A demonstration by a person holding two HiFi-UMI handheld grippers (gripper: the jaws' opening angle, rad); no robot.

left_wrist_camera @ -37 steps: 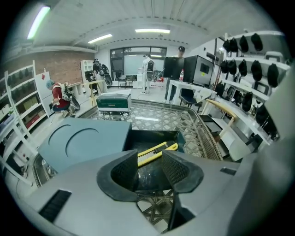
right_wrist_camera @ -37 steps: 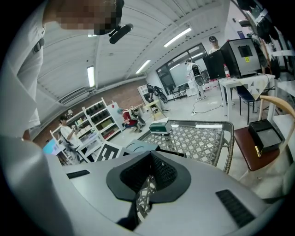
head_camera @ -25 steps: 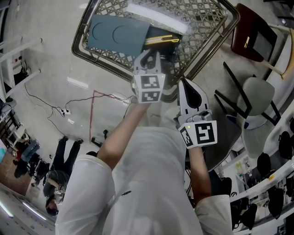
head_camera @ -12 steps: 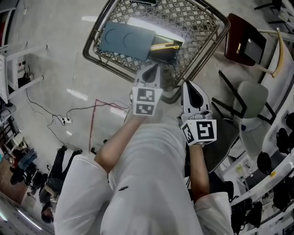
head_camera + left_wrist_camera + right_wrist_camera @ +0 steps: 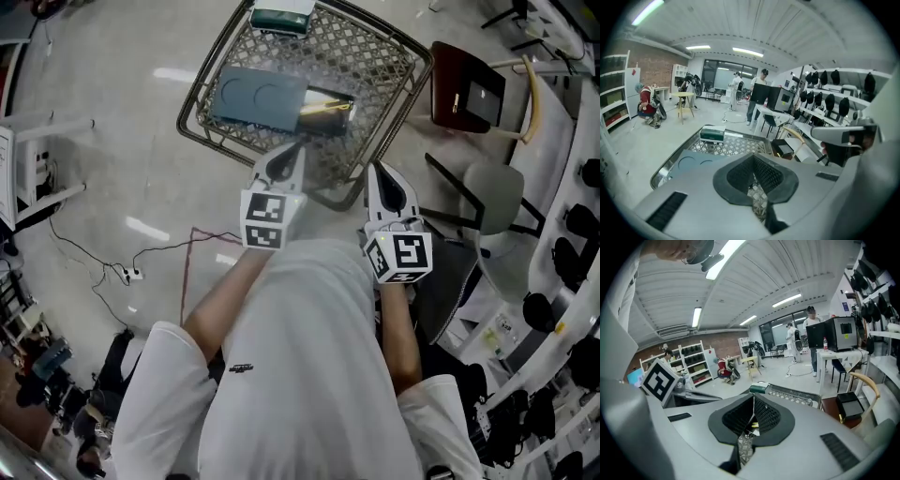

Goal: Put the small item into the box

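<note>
A wire mesh basket (image 5: 398, 98) stands on the floor ahead of me. In it lie a flat blue-grey box (image 5: 258, 97) with two round marks and a yellow and black item (image 5: 325, 114). A green box (image 5: 281, 17) rests on the far rim. My left gripper (image 5: 284, 156) hangs above the basket's near edge, shut with nothing between its pads. My right gripper (image 5: 378, 174) is beside it, over the near right corner, also shut and empty. The left gripper view looks past the closed left gripper (image 5: 753, 157) down onto the mesh and the blue-grey box (image 5: 691, 161). The right gripper (image 5: 753, 400) points toward the green box (image 5: 759, 388).
A dark red chair (image 5: 466, 94) and a grey chair (image 5: 497, 197) stand to the right of the basket. A cable (image 5: 141, 253) and a red tape line (image 5: 187, 258) run over the floor at left. People stand at desks (image 5: 759, 89) in the background.
Both grippers have lifted up and back from the basket, the left one more. The basket now looks smaller and farther off. The items in it lie as before.
</note>
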